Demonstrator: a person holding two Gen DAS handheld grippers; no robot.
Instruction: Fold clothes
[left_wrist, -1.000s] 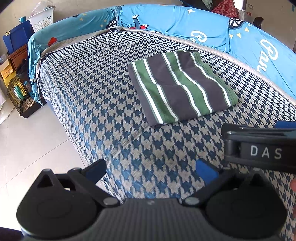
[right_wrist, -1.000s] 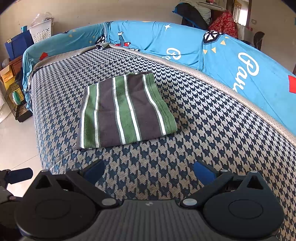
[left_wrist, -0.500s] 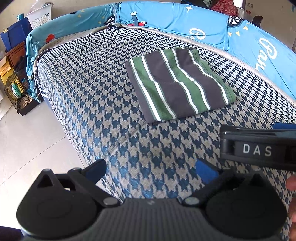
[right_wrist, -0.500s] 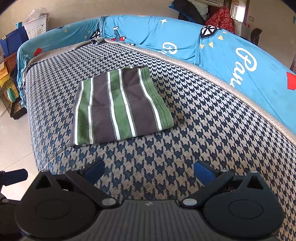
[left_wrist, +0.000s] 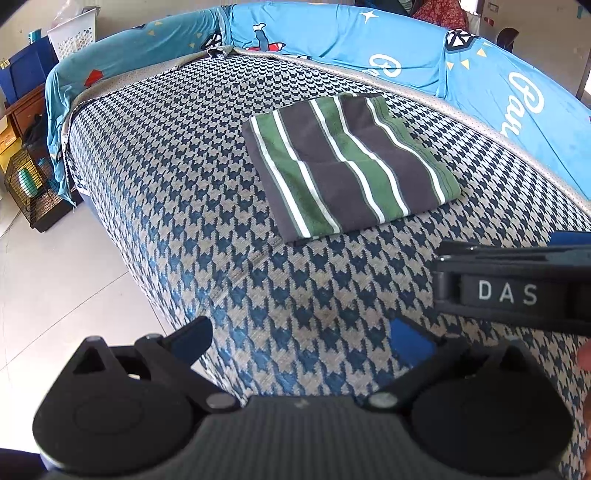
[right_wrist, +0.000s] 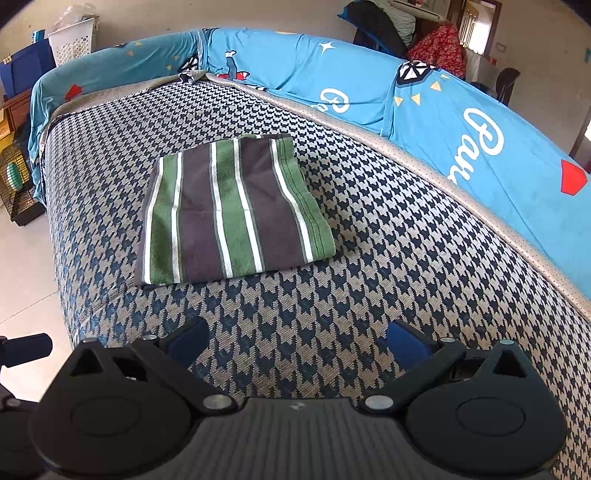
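Observation:
A folded garment (left_wrist: 351, 166) with green, dark grey and white stripes lies flat as a neat rectangle on the houndstooth seat of the sofa (left_wrist: 166, 166). It also shows in the right wrist view (right_wrist: 232, 210). My left gripper (left_wrist: 301, 341) is open and empty, held above the seat's front edge, well short of the garment. My right gripper (right_wrist: 297, 339) is open and empty, also in front of the garment and apart from it. The right gripper's body (left_wrist: 517, 284) shows at the right of the left wrist view.
The sofa's back and arm (right_wrist: 369, 81) wear a blue printed cover. A wire cage (left_wrist: 29, 188), a wooden cabinet and a white basket (left_wrist: 74, 37) stand on the tiled floor (left_wrist: 55, 277) to the left. Clothes (right_wrist: 439, 48) are piled behind the sofa.
Both grippers have drawn slightly back and tilted, so the garment sits a little higher in both views. The garment has not moved and both grippers stay open.

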